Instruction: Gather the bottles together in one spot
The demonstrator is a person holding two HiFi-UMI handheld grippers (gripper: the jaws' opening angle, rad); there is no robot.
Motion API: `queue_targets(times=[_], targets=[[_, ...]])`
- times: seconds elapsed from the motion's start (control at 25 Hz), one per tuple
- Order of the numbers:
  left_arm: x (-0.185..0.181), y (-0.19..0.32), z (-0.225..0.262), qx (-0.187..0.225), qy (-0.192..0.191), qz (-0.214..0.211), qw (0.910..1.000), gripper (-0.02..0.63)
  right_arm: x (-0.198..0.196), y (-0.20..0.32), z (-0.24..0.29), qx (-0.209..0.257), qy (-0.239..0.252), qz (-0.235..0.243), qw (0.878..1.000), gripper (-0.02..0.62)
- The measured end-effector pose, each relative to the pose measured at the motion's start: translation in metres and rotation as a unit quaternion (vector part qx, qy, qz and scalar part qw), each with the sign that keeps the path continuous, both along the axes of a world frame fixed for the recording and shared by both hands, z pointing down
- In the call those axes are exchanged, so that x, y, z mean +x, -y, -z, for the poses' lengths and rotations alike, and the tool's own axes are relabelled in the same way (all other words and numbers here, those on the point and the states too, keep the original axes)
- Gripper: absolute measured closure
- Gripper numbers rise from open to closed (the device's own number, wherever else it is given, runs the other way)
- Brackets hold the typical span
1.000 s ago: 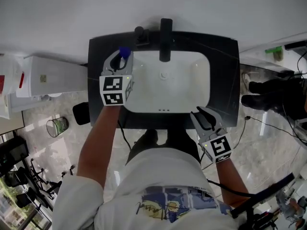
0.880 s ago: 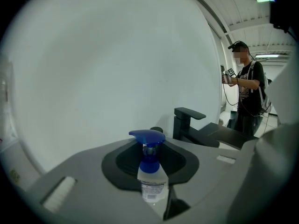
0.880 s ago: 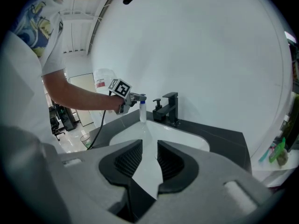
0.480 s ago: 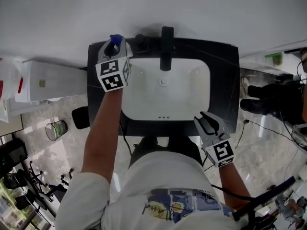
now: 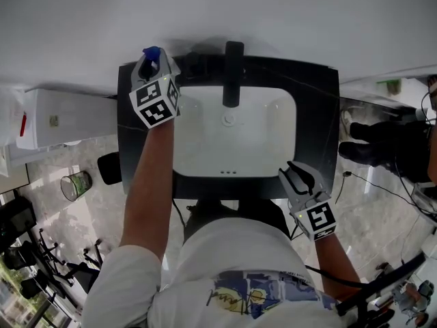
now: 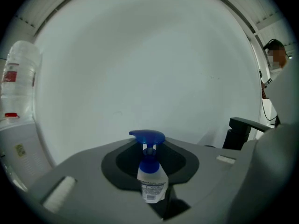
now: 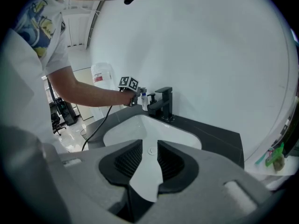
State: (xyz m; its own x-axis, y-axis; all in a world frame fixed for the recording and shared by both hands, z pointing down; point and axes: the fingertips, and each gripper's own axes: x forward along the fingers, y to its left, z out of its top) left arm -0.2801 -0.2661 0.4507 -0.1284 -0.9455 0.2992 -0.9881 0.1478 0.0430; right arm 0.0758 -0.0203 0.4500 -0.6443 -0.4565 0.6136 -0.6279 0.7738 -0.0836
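Bottle (image 6: 149, 177) was blue at pump and collar with a pale printed label, faucet (image 5: 233, 74) black, basin (image 5: 229, 145) white, desk (image 5: 318, 115) dark charcoal, left hand-held gripper (image 5: 153, 61) and right hand-held gripper (image 5: 295, 171) grey with black-and-white square-patterned cubes (image 5: 156, 102), floor (image 5: 58, 157) beige marbled.

White wall (image 5: 273, 12); marble floor (image 5: 61, 152); dark vanity (image 5: 317, 115), white basin (image 5: 259, 142).

My head view looks steeply down over the sink (image 5: 205, 142). Left gripper view faces the wall (image 6: 140, 55), close; right gripper view shares the sink.
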Motion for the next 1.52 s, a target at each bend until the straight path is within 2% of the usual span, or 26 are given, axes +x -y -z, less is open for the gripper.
queue_targets(times=[0.32, 0.56, 0.72, 0.8, 0.84, 0.88, 0.96, 1.0, 1.52], targets=[[0.004, -0.010, 0.000, 0.019, 0.019, 0.008, 0.9996, 0.511, -0.004, 0.004, -0.004, -0.002, 0.006, 0.010, 1.000, 0.495], [0.005, -0.011, 0.001, 0.016, 0.031, -0.002, 0.9994, 0.497, -0.012, 0.004, -0.001, -0.001, 0.009, 0.019, 1.000, 0.495], [0.009, -0.012, 0.001, 0.014, 0.041, -0.013, 0.9990, 0.499, -0.008, -0.002, -0.006, -0.013, -0.005, 0.021, 1.000, 0.495], [0.011, -0.012, 0.000, 0.016, 0.043, -0.017, 0.9988, 0.495, -0.009, -0.002, -0.005, -0.008, 0.005, 0.019, 1.000, 0.495], [0.012, -0.011, -0.001, 0.018, 0.043, -0.021, 0.9987, 0.454, -0.011, -0.001, -0.004, -0.005, 0.009, 0.018, 1.000, 0.495], [0.012, -0.011, -0.001, 0.018, 0.042, -0.024, 0.9987, 0.300, -0.011, -0.002, -0.004, -0.005, 0.009, 0.018, 1.000, 0.495], [0.012, -0.012, -0.003, 0.013, 0.042, -0.027, 0.9986, 0.347, -0.010, -0.004, -0.006, -0.010, 0.002, 0.018, 1.000, 0.495], [0.012, -0.014, -0.004, 0.011, 0.041, -0.028, 0.9987, 0.350, -0.010, -0.004, -0.005, -0.010, 0.002, 0.020, 1.000, 0.495], [0.015, -0.035, 0.006, 0.013, 0.058, -0.041, 0.9974, 0.330, -0.019, -0.003, 0.002, 0.005, 0.005, 0.023, 1.000, 0.495]])
